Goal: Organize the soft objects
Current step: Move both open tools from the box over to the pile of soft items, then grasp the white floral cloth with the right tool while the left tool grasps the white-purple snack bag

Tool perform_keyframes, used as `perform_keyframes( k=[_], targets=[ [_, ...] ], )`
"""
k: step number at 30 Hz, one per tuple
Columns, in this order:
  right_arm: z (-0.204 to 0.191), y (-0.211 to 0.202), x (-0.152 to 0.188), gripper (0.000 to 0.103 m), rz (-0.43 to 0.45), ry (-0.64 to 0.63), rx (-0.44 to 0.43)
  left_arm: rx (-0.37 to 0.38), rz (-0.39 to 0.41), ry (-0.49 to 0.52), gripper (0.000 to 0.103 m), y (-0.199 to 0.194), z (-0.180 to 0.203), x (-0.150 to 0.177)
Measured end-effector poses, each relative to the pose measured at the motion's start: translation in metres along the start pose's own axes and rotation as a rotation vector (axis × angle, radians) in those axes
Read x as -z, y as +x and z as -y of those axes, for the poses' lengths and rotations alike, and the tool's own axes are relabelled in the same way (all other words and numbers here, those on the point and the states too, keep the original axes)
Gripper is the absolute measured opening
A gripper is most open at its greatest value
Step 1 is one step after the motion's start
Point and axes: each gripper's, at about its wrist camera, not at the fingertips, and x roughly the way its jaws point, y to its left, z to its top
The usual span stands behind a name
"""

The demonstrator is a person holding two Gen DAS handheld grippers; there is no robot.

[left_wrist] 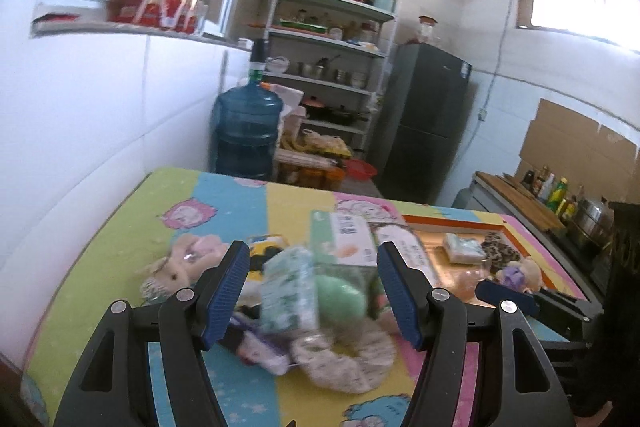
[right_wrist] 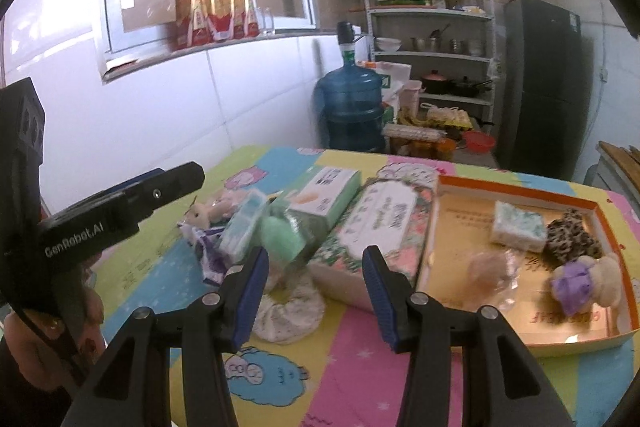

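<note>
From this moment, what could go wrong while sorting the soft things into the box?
1. The loose pile is crowded: the green sponge lies against a tissue pack, so the open left gripper may drag both.
2. The orange-rimmed box is already partly filled; another item could land on the purple-dressed plush.

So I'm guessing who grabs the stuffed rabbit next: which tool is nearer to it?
Left. The left tool hovers just right of the rabbit; the right tool sits further right, toward the orange box.
</note>
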Motion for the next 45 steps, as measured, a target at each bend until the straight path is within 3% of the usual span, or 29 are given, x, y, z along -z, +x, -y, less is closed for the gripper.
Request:
perform_keyframes(
  k=[10, 18, 31, 34, 36, 45],
  targets=[
    [-0.031, 0.05, 0.026, 0.049, -0.128, -0.022, -0.089, -0.051, -0.033, -0.08, 0.068, 0.002, -0.05, 0.02],
    [-0.041, 0.082, 0.04, 0.049, -0.205, -0.015, -0.113, -0.09, -0.061, -0.104, 0.068, 0.006, -0.077, 0.033],
    [-0.05, 0.105, 0.042, 0.049, -0.231, -0.054, -0.089, -0.087, -0.129, -0.123, 0.068, 0.026, -0.092, 0.047],
    [-0.053, 0.108, 0.042, 0.037, -0.234, -0.071, -0.056, -0.077, -0.17, -0.137, 0.068, 0.037, -0.092, 0.052],
    [-0.051, 0.108, 0.042, 0.019, -0.233, -0.061, -0.046, -0.063, -0.202, -0.159, 0.068, 0.046, -0.094, 0.055],
    [-0.036, 0.107, 0.041, 0.016, -0.232, -0.009, -0.081, -0.023, -0.252, -0.21, 0.068, 0.073, -0.089, 0.057]
  ],
)
